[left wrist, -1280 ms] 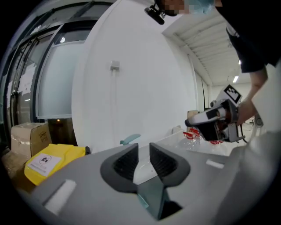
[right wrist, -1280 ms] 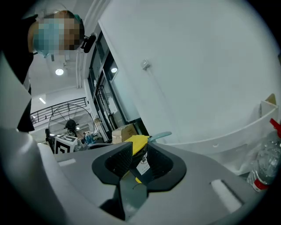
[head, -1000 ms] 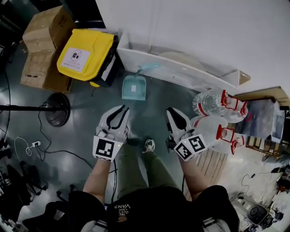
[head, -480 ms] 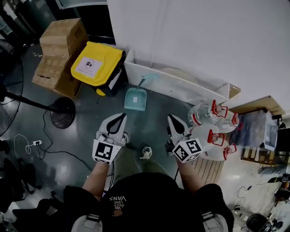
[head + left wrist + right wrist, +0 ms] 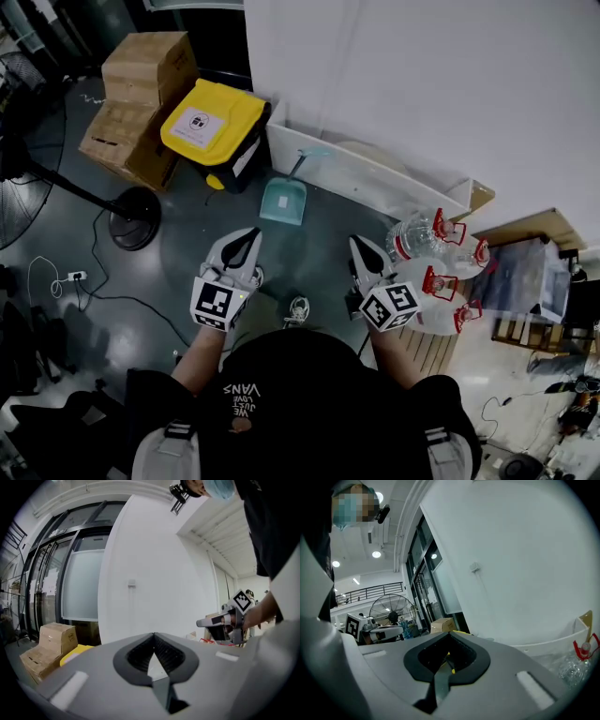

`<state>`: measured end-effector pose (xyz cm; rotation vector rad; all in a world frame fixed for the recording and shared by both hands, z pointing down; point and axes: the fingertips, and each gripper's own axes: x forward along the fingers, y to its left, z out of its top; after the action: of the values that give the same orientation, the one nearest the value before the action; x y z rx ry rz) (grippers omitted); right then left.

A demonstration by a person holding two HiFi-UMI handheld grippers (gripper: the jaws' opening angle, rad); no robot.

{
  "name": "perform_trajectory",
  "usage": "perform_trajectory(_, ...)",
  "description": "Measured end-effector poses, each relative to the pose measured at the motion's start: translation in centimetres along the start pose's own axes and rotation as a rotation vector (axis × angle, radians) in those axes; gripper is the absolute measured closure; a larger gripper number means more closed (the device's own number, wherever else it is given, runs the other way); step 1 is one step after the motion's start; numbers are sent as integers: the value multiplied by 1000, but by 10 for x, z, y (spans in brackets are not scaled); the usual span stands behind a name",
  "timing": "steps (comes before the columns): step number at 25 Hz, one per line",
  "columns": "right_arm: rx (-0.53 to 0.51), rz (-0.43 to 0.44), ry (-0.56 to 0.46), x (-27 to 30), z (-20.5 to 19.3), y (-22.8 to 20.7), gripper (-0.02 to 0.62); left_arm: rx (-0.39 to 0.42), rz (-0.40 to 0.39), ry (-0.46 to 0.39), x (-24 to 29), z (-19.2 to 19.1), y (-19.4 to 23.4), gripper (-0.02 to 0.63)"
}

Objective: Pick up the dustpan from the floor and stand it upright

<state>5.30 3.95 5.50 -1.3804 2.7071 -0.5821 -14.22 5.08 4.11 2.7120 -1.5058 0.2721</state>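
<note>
Well ahead of the left tongs [image 5: 251, 232] and right tongs [image 5: 357, 241], the teal dustpan [image 5: 283, 201] stands on the floor [image 5: 187, 248], handle tilted against the white ledge [image 5: 361, 180], while both tongs, parted a second ago, are now shut on nothing, so the task looks done.

The left edge cuts off the fan [image 5: 134, 217]; the yellow bin [image 5: 211, 127] carries an unreadable label.

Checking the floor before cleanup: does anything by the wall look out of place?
The teal dustpan sits on the floor by the white ledge, handle slanting toward it; from above, lying or propped is unclear. The left gripper and right gripper are away from it, jaws shut, empty.
</note>
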Motion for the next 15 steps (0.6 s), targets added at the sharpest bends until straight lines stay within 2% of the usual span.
perform_trajectory(5,-15,14,20,-9,0,1,594,-11,8,-3,-8,1,-9,554)
perform_trajectory(15,-28,3,6,-13,2,7,594,0,36,0,-30,3,4,554)
